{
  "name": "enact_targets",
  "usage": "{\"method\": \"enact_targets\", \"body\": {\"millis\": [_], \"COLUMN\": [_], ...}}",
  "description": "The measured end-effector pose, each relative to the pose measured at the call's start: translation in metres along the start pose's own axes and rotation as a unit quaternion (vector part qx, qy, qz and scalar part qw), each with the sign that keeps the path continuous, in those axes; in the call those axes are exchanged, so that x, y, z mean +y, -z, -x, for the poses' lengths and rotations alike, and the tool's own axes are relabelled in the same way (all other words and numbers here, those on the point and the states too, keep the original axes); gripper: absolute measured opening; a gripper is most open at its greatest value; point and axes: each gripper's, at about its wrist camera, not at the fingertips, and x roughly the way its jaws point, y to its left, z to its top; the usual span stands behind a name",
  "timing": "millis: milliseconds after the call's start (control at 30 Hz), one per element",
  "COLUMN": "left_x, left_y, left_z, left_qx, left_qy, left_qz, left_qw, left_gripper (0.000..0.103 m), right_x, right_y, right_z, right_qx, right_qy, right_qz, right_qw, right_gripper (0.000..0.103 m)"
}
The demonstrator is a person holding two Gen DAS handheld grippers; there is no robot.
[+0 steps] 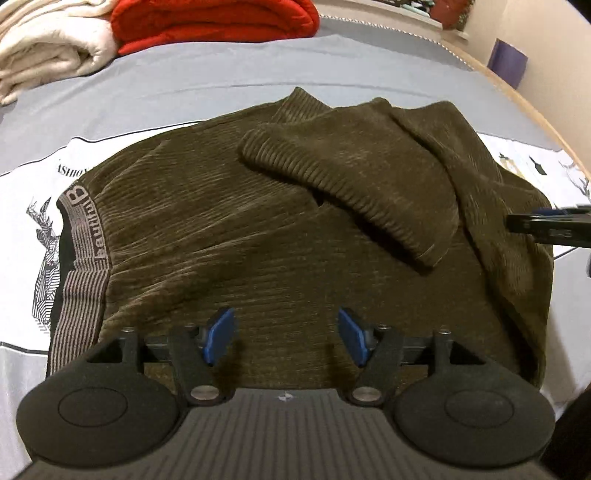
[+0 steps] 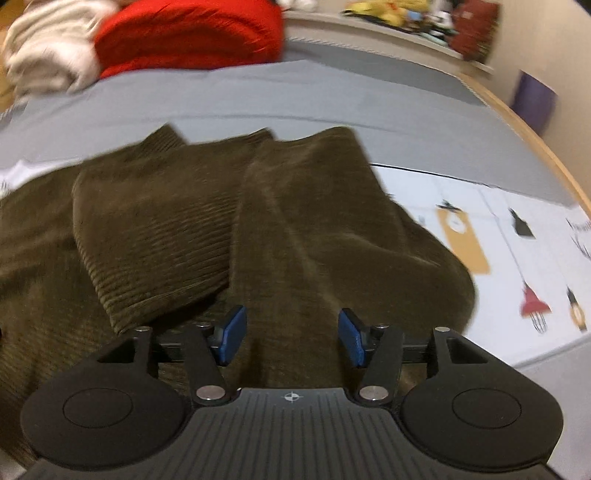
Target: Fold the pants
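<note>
We see olive ribbed pants (image 1: 229, 221) folded over on the grey bedsheet (image 1: 221, 74), cuffs on top; left gripper (image 1: 284, 336) above them, jaws apart, nothing held; right gripper (image 2: 291, 338) likewise parted, empty; red blanket (image 1: 214, 22) behind.

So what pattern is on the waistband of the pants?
Grey-and-dark stripes with grey lettering on the waistband; clearest in the left wrist view.

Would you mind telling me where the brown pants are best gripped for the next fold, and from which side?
I'd take the brown pants at the striped waistband with the left gripper, coming in from the left edge. It is a firm, flat band lying exposed at the edge, whereas the legs are already folded over on the right.
</note>
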Motion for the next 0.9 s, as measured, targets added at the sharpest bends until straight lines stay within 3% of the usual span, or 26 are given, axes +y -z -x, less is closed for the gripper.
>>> {"method": "enact_targets", "body": {"millis": [100,267,433,500,567,600,633,800,900], "left_x": [0.003,0.012,0.021,0.023,0.023,0.022,0.021,0.015,0.009], "left_y": [0.002,0.001,-0.001,-0.002,-0.002,-0.002,-0.001,0.003,0.004], "left_z": [-0.005,-0.009,-0.007,-0.008,-0.008,-0.008,-0.008,-0.007,-0.004], "left_qx": [0.004,0.009,0.009,0.009,0.010,0.010,0.010,0.012,0.012], "left_qy": [-0.001,-0.010,-0.018,-0.020,-0.023,-0.025,-0.027,-0.035,-0.035], "left_qz": [-0.001,0.001,0.015,0.018,0.016,0.015,0.015,0.012,0.008], "left_qw": [1.0000,0.9999,0.9997,0.9996,0.9995,0.9995,0.9995,0.9993,0.9993], "left_gripper": [0.075,0.078,0.080,0.080,0.080,0.080,0.080,0.080,0.080], "right_x": [0.016,0.036,0.052,0.050,0.043,0.039,0.035,-0.015,-0.060], "right_y": [-0.005,-0.009,0.001,0.004,0.006,0.009,0.009,0.021,0.035], "right_z": [-0.017,-0.040,-0.060,-0.056,-0.052,-0.048,-0.044,-0.014,0.004], "right_qx": [0.007,0.026,0.057,0.050,0.051,0.048,0.045,0.034,0.051], "right_qy": [0.018,0.030,0.083,0.083,0.073,0.071,0.069,0.043,0.043], "right_qz": [0.030,0.068,0.139,0.148,0.141,0.142,0.144,0.117,0.080], "right_qw": [0.999,0.997,0.985,0.984,0.986,0.986,0.986,0.992,0.995], "right_gripper": [0.077,0.078,0.076,0.069,0.040,0.033,0.018,0.010,0.009]}}
